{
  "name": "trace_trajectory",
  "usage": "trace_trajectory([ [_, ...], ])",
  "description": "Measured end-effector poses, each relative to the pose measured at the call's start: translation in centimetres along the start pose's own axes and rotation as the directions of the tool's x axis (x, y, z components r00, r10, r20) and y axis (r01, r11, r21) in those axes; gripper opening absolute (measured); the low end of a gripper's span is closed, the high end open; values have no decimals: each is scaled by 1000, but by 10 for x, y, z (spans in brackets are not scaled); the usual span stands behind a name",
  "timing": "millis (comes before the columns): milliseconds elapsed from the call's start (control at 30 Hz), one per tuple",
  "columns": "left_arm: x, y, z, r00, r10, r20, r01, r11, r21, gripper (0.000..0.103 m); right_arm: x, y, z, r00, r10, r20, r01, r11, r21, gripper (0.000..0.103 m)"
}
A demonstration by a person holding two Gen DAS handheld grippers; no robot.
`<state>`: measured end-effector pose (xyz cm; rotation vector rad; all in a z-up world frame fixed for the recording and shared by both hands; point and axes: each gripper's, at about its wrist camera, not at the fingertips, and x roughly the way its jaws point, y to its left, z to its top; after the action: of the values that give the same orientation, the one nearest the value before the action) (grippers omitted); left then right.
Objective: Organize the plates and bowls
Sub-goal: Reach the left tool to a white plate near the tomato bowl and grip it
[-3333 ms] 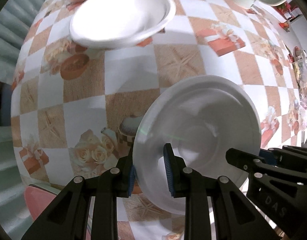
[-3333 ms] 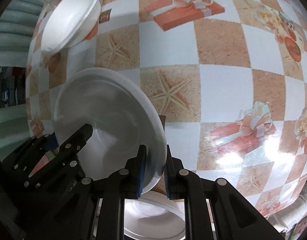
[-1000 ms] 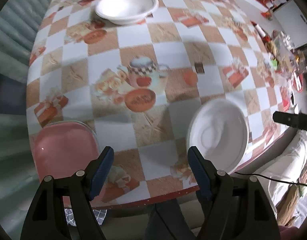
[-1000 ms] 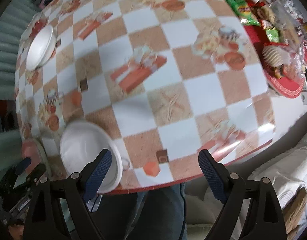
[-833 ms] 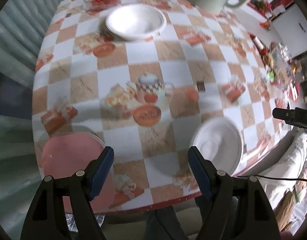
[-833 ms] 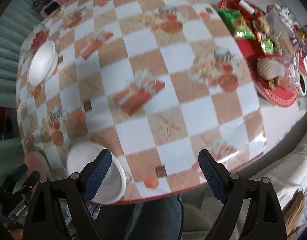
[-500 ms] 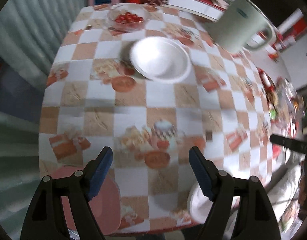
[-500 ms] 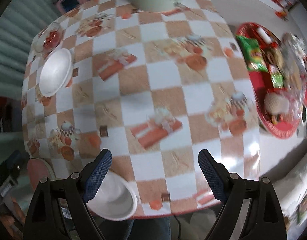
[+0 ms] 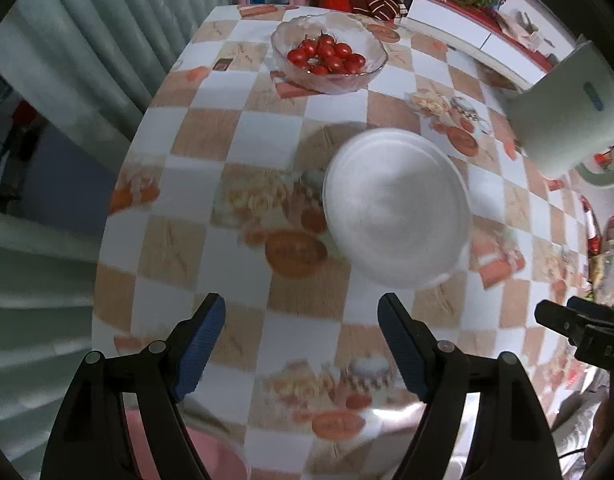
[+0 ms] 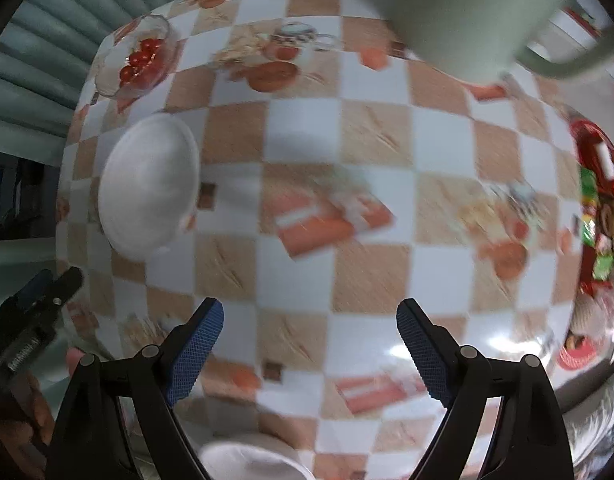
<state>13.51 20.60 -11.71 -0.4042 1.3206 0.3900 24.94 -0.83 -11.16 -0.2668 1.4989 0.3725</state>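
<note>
White foam bowl (image 9: 395, 216) sits alone mid-table, ahead of the left gripper (image 9: 301, 344), next to collect.
Both grippers empty, jaws spread; right gripper (image 10: 309, 346) is near a white rim (image 10: 247, 460), probably the stacked plate.

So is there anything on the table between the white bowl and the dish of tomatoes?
Nothing: in the left wrist view only bare tablecloth separates the white bowl from the tomato dish.

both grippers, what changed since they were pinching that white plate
Both let go: the left gripper and right gripper are now open and empty, moved on toward the white foam bowl. That bowl stayed on the checkered tablecloth.
</note>
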Motion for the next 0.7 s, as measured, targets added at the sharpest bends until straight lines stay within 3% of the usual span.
trace_trajectory([
  [333, 36, -11, 46, 997, 74, 0, -74, 996, 48, 82, 40, 39, 54, 999, 40, -9, -40, 999, 4, 89],
  [700, 70, -22, 67, 994, 105, -32, -101, 988, 113, 80, 69, 55, 73, 999, 40, -18, -39, 999, 9, 89],
])
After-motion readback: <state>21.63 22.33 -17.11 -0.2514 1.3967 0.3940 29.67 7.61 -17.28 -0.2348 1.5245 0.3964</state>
